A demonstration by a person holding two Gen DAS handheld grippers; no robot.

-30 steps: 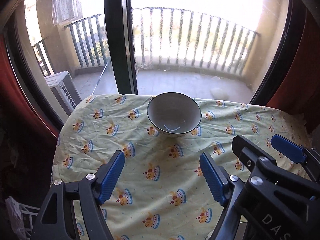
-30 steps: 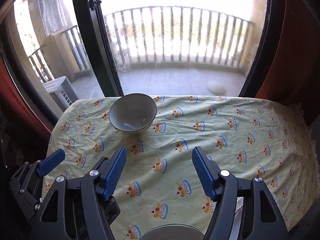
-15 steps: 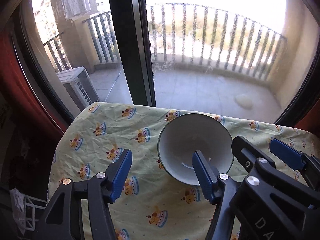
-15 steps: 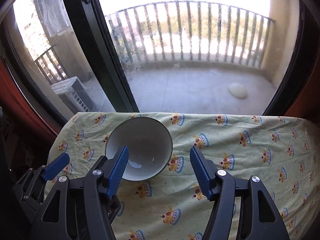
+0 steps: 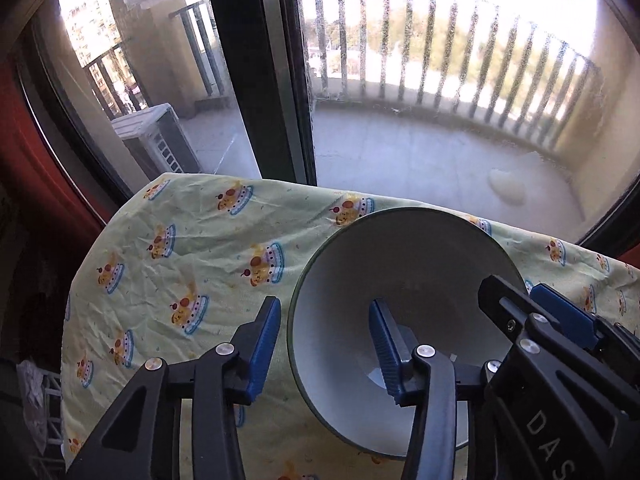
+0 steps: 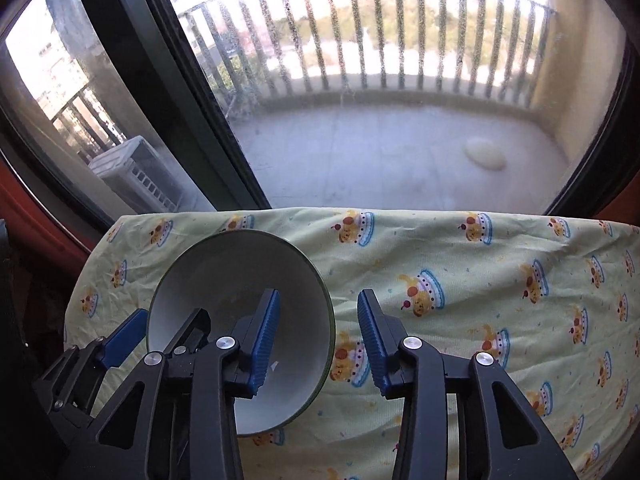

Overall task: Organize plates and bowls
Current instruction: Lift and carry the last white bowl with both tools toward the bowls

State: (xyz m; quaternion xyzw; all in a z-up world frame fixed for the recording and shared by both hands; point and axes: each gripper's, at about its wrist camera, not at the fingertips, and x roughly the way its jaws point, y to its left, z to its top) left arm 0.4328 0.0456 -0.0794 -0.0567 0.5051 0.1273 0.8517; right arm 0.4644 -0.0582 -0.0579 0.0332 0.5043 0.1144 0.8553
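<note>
A white bowl [image 5: 400, 264] with a dark green rim stands upright on the yellow cartoon-print tablecloth [image 5: 180, 264]. My left gripper [image 5: 324, 312] straddles the bowl's left rim, one blue pad outside and one inside. Its jaws are closing, with a gap still showing on both sides of the wall. In the right wrist view, my right gripper [image 6: 319, 304] straddles the right rim of the same bowl [image 6: 224, 276] and its jaws are closing too, pads clear of the wall. Each view also shows the other gripper: the right one [image 5: 560, 320] and the left one [image 6: 120, 336].
The table's far edge lies close to a glass balcony door with a dark frame [image 5: 260, 80]. Red curtains hang at both sides. The tablecloth [image 6: 480, 280] stretches bare to the right of the bowl. An air-conditioner unit [image 6: 132, 180] sits outside on the balcony.
Both grippers came forward and down from the near side of the table to the bowl. Their jaws narrowed and now sit astride opposite sides of its rim.
</note>
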